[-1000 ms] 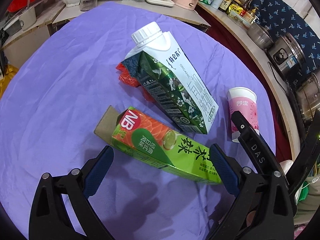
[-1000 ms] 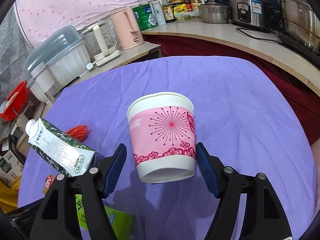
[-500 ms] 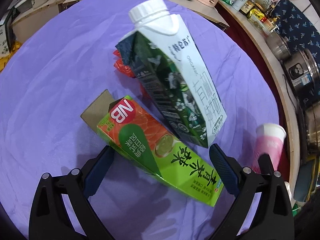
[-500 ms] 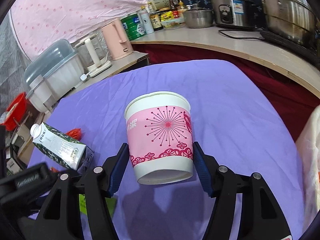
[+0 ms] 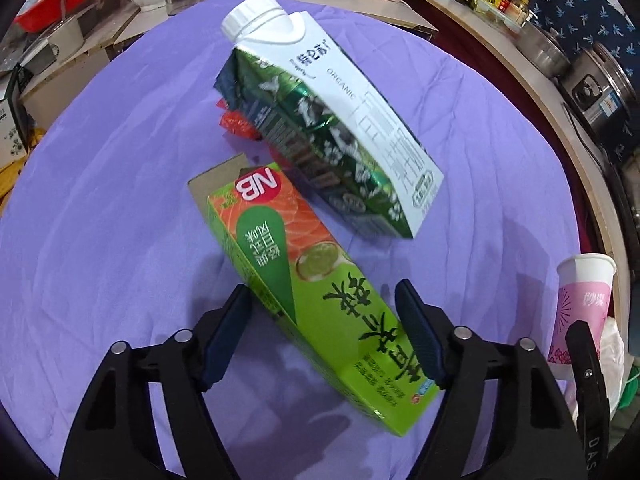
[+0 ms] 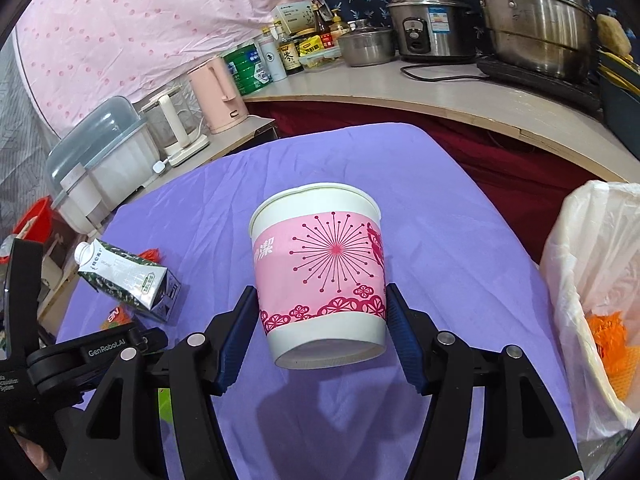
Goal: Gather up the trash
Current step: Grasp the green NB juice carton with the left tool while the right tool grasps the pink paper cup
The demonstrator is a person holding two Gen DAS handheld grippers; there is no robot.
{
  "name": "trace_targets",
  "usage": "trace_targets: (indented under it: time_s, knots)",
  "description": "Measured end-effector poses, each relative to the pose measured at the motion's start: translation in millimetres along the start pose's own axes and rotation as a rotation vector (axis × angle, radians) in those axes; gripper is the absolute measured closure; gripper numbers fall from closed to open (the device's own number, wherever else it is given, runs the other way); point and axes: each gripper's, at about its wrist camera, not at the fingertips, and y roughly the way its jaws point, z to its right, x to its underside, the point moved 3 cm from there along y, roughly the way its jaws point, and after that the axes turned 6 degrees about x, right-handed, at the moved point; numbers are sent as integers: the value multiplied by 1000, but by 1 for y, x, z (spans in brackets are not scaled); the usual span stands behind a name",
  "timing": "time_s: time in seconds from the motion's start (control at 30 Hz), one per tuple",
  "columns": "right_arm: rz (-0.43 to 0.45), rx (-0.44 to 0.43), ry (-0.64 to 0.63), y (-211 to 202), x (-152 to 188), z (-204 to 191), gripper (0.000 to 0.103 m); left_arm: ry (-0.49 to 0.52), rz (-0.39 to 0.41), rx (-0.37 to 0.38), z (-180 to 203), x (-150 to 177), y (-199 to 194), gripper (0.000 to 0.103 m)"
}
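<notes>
trash collection, partly done
right gripper (image 6: 320,334) clamps pink cup (image 6: 320,272) near bag (image 6: 592,300); left gripper (image 5: 324,334) closing around green box (image 5: 316,288); milk carton (image 5: 332,128) remains.

Green tea box (image 5: 320,292): long carton with a salmon-orange panel, lying flat and diagonal on the purple tabletop (image 5: 100,240), one end flap open. Milk carton (image 5: 332,128): white and green, white screw cap, lying on its side just beyond the box. Red wrapper (image 5: 236,124): crumpled, partly under the carton. Paper cup (image 6: 320,276): pink and white, upright, raised above the tabletop.
</notes>
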Motion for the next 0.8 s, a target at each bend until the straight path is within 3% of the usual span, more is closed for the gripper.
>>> trace_targets:
  time_s: [0.43, 0.47, 0.8]
  knots:
    - [17, 4, 30, -52, 27, 14, 42, 95, -25, 23, -27, 37, -27, 60]
    - [18, 4, 31, -56, 29, 15, 42, 103, -26, 30, -27, 39, -29, 65]
    - [64, 4, 28, -100, 41, 20, 42, 184, 38, 76, -15, 57, -73, 65]
